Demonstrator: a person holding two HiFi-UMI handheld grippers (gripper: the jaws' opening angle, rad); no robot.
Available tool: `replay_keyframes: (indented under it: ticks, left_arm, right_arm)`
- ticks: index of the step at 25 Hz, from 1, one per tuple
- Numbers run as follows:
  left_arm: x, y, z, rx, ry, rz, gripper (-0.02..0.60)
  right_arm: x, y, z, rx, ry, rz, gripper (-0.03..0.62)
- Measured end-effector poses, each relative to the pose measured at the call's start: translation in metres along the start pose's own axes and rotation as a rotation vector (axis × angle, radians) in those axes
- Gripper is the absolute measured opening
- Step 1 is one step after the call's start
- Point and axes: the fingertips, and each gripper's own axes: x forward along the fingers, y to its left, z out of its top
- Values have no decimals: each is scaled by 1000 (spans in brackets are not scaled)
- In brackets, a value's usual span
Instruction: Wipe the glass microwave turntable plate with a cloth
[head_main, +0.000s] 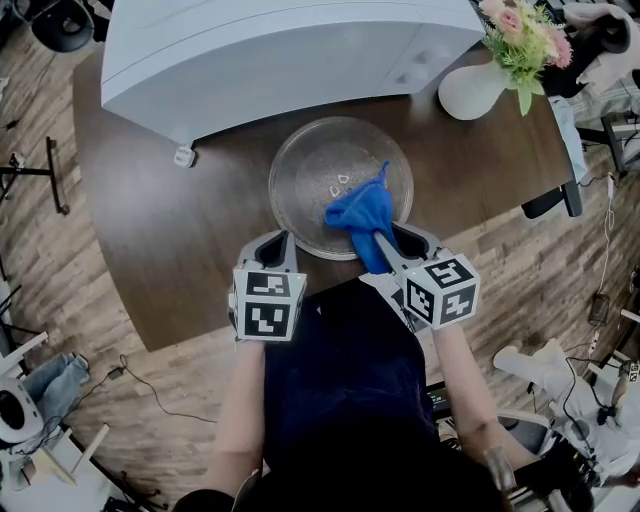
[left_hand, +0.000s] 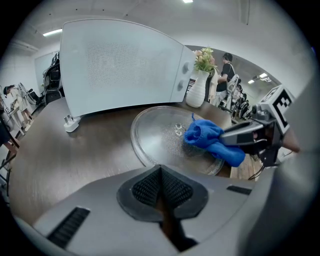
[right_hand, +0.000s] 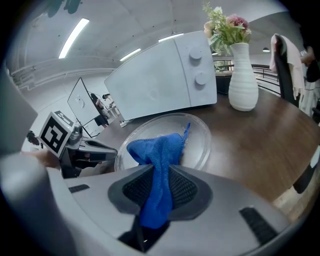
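A round clear glass turntable plate (head_main: 315, 170) lies flat on the dark wooden table, in front of the white microwave. My right gripper (head_main: 383, 243) is shut on a blue cloth (head_main: 362, 213), whose bunched end rests on the plate's near right part. The same cloth (right_hand: 159, 160) runs between the pads in the right gripper view, with the plate (right_hand: 202, 137) beyond it. My left gripper (head_main: 279, 243) sits at the plate's near left rim, jaws closed with nothing between them. In the left gripper view the plate (left_hand: 155, 132) and cloth (left_hand: 210, 139) lie ahead to the right.
A white microwave (head_main: 270, 50) stands behind the plate. A white vase with flowers (head_main: 478, 85) is at the table's back right. A white plug (head_main: 183, 155) lies left of the plate. The table's front edge (head_main: 200, 335) is close to the person's dark apron.
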Motion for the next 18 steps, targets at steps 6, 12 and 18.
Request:
replay_keyframes:
  ticks: [6, 12, 18]
  left_arm:
    - [1, -1, 1, -9, 1, 1, 2]
    - [0, 0, 1, -6, 2, 6, 2]
    - [-2, 1, 0, -5, 3, 3, 2]
  right_arm:
    - [-10, -37, 11, 28, -29, -84, 78]
    - [-18, -64, 22, 12, -48, -165, 78]
    - [-24, -80, 26, 13, -60, -226, 78]
